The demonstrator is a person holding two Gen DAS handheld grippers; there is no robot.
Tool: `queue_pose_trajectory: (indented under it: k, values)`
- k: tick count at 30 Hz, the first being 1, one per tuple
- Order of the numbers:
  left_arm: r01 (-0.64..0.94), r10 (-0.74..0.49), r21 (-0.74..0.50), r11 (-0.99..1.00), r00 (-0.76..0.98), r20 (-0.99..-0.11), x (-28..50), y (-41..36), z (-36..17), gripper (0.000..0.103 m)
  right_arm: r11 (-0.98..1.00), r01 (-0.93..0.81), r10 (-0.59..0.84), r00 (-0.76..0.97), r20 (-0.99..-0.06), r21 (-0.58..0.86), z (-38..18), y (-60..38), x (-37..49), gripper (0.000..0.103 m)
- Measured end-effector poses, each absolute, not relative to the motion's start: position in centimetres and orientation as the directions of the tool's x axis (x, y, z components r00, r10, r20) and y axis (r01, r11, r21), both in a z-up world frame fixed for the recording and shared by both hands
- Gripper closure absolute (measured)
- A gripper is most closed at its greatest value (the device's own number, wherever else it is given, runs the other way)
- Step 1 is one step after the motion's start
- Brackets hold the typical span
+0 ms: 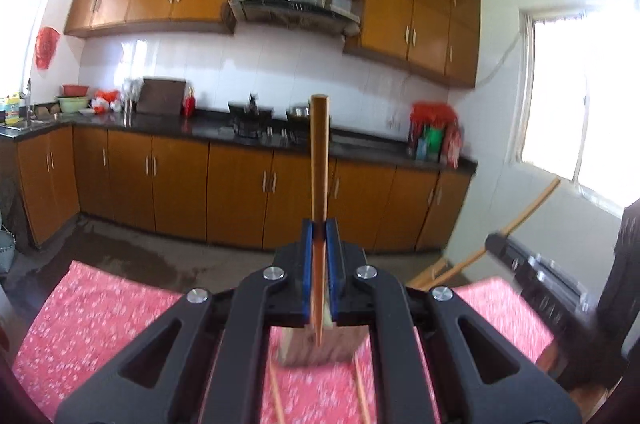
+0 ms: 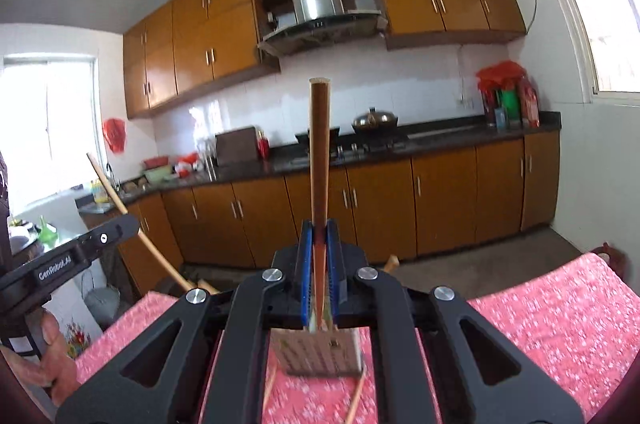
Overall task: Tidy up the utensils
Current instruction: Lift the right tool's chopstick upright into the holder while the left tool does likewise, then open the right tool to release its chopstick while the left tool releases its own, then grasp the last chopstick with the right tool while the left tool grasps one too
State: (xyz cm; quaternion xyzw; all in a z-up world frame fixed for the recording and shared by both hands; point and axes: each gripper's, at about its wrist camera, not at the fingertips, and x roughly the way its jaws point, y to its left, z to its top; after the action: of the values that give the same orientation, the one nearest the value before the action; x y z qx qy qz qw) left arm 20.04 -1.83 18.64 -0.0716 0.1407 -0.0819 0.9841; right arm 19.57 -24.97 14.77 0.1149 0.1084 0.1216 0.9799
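Observation:
My left gripper (image 1: 319, 225) is shut on a brown wooden chopstick (image 1: 320, 160) that sticks out forward and up between the blue pads. In the right wrist view my right gripper (image 2: 319, 226) is shut on a second chopstick (image 2: 319, 152) the same way. Both are raised above a wooden utensil box (image 1: 320, 348) (image 2: 316, 352) standing on the red floral tablecloth (image 1: 100, 312) (image 2: 560, 324). Two loose chopsticks (image 1: 276, 396) (image 2: 358, 396) lie on the cloth in front of the box. Each view shows the other gripper at its edge, the right gripper (image 1: 532, 260) and the left gripper (image 2: 80, 248), each with its stick.
Beyond the table's far edge is bare floor (image 1: 160, 244), then orange base cabinets under a dark counter (image 2: 440, 140) with a stove and a wok (image 2: 374, 120). Windows (image 1: 580, 96) are bright at the sides. A hand (image 2: 52, 356) holds the left gripper.

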Motion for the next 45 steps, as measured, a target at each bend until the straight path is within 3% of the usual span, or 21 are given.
queue_pose_trajectory:
  k: [5, 15, 16, 18, 19, 28, 33, 37, 38, 40, 45]
  values:
    - [0.094, -0.127, -0.166, 0.982, 0.971, -0.2, 22.9, -2.8, 19.0, 0.095, 0.95, -0.192, 0.244, 0.948, -0.203, 0.246, 14.4, -24.0, 22.5, 0.095]
    - [0.073, -0.149, -0.231, 0.97, 0.931, -0.332, 28.4, -2.3, 13.1, 0.094, 0.961, -0.162, 0.231, 0.916, -0.328, 0.223, 10.9, -22.4, 25.7, 0.094]
    - [0.068, -0.149, -0.239, 0.969, 0.928, -0.341, 28.6, -2.1, 12.8, 0.092, 0.961, -0.162, 0.231, 0.916, -0.329, 0.224, 10.9, -22.2, 25.7, 0.092]
    - [0.066, -0.149, -0.24, 0.969, 0.926, -0.347, 28.6, -1.8, 12.6, 0.086, 0.962, -0.16, 0.226, 0.919, -0.324, 0.22, 11.0, -22.3, 25.5, 0.076]
    - [0.065, -0.148, -0.239, 0.969, 0.926, -0.348, 28.5, -1.6, 12.6, 0.082, 0.963, -0.158, 0.223, 0.921, -0.32, 0.218, 11.1, -22.2, 25.3, 0.073]
    - [0.042, -0.117, -0.222, 0.974, 0.934, -0.338, 24.4, 1.5, 13.8, 0.066, 0.973, -0.099, 0.156, 0.948, -0.277, 0.209, 12.5, -24.6, 22.1, 0.063]
    - [-0.045, -0.016, -0.151, 0.988, 0.925, -0.381, 20.4, 4.8, 11.4, 0.06, 0.975, -0.005, 0.099, 0.904, -0.416, 0.221, 7.9, -27.4, 20.7, 0.062]
    - [-0.094, 0.048, -0.07, 0.993, 0.87, -0.49, 19.1, 6.2, 6.4, 0.06, 0.971, 0.009, 0.144, 0.773, -0.618, 0.237, 0.2, -27.6, 20.5, 0.064]
    - [-0.099, 0.057, -0.051, 0.994, 0.848, -0.528, 18.9, 6.2, 4.8, 0.06, 0.968, 0.0, 0.171, 0.736, -0.655, 0.253, -1.7, -27.3, 20.3, 0.07]
    - [-0.086, 0.043, -0.044, 0.995, 0.802, -0.596, 18.5, 6.0, 1.7, 0.06, 0.954, -0.024, 0.236, 0.675, -0.699, 0.299, -4.4, -26.4, 19.7, 0.075]
    - [-0.027, -0.028, -0.069, 0.997, 0.73, -0.683, 17.4, 4.4, -3.0, 0.06, 0.935, -0.088, 0.33, 0.563, -0.757, 0.343, -9.2, -22.9, 17.9, 0.076]
